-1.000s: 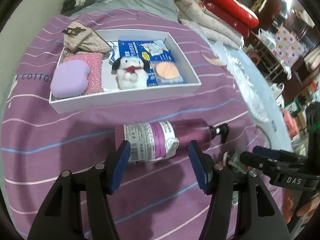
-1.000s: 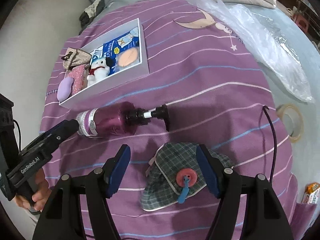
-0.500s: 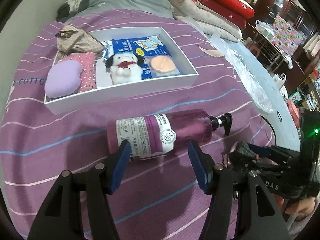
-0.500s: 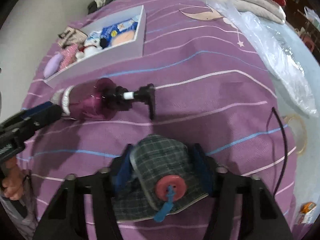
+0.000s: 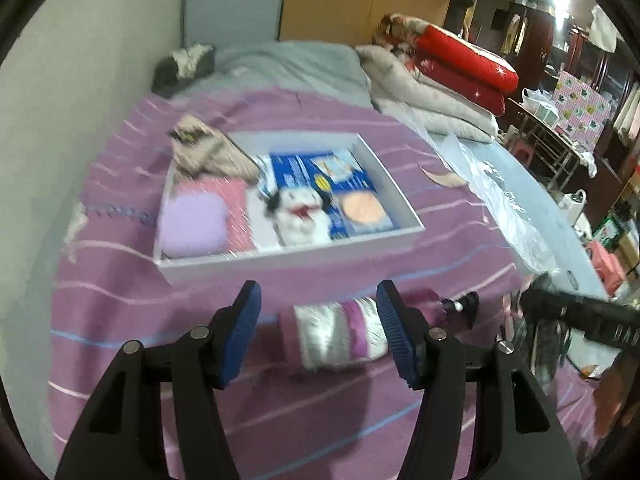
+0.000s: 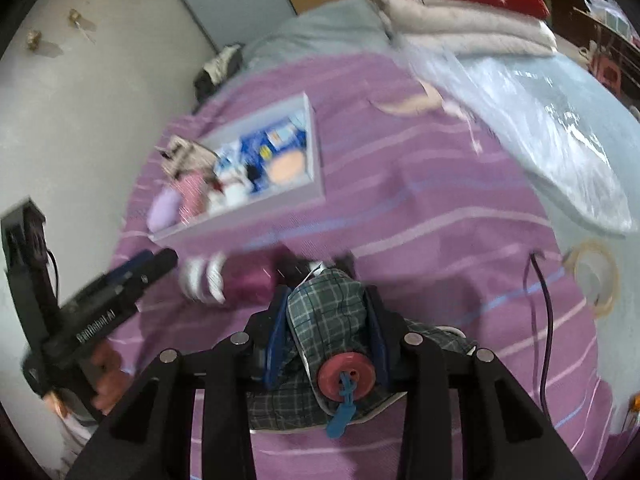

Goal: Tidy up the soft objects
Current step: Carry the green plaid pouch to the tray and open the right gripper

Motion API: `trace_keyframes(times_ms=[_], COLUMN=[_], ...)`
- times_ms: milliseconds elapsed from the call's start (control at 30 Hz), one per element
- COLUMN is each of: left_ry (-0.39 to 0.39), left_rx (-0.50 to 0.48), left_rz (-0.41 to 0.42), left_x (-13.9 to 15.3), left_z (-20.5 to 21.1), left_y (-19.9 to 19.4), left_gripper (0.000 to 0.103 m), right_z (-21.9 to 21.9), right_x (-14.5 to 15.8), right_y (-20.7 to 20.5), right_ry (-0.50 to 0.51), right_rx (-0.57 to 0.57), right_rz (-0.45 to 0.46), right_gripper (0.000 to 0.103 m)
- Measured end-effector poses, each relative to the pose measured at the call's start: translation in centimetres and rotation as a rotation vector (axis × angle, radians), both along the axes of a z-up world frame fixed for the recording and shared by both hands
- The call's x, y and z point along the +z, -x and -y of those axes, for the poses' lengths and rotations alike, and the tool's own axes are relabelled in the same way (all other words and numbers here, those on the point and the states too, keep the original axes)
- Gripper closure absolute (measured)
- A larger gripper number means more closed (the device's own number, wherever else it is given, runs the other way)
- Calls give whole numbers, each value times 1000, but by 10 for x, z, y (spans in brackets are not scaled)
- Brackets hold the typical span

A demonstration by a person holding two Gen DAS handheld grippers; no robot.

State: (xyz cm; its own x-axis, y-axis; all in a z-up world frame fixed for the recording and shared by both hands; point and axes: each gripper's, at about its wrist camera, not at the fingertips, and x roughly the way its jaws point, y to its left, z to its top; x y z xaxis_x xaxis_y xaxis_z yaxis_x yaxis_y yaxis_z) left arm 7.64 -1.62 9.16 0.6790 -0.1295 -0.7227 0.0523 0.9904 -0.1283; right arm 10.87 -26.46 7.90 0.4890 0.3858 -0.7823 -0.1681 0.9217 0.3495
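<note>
Now that your right gripper [image 6: 329, 330] has just closed on the plaid pouch [image 6: 328, 312] and lifted it, carry it to the far white tray [image 6: 316, 152]; your left gripper [image 5: 318, 336] hangs half-open, empty.

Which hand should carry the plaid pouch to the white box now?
Right. The right gripper has just closed on the plaid pouch, its pads pressing the fabric. The left gripper is open and empty above the pump bottle, facing the white box.
</note>
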Motion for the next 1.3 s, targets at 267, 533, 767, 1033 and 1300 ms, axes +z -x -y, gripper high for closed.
trace_keyframes(times_ms=[267, 533, 767, 1033, 1300], left_ry=[110, 158, 185, 180, 117], left_rx=[172, 216, 138, 99, 135], left_rz=[53, 26, 41, 29, 31], left_x=[-2, -14, -16, -15, -12], left_z=[-46, -61, -49, -43, -42], left_y=[-38, -73, -65, -57, -44], left_gripper=[34, 34, 34, 34, 31], right_z=[-52, -91, -108, -96, -83], right_x=[17, 22, -19, -49, -12], right_y=[-49, -117, -154, -156, -119], right_ry=[-18, -127, -175, -252, -184], right_rx=[49, -39, -77, -121, -95], right_rz=[50, 75, 25, -5, 154], right_gripper=[68, 68, 68, 47, 23])
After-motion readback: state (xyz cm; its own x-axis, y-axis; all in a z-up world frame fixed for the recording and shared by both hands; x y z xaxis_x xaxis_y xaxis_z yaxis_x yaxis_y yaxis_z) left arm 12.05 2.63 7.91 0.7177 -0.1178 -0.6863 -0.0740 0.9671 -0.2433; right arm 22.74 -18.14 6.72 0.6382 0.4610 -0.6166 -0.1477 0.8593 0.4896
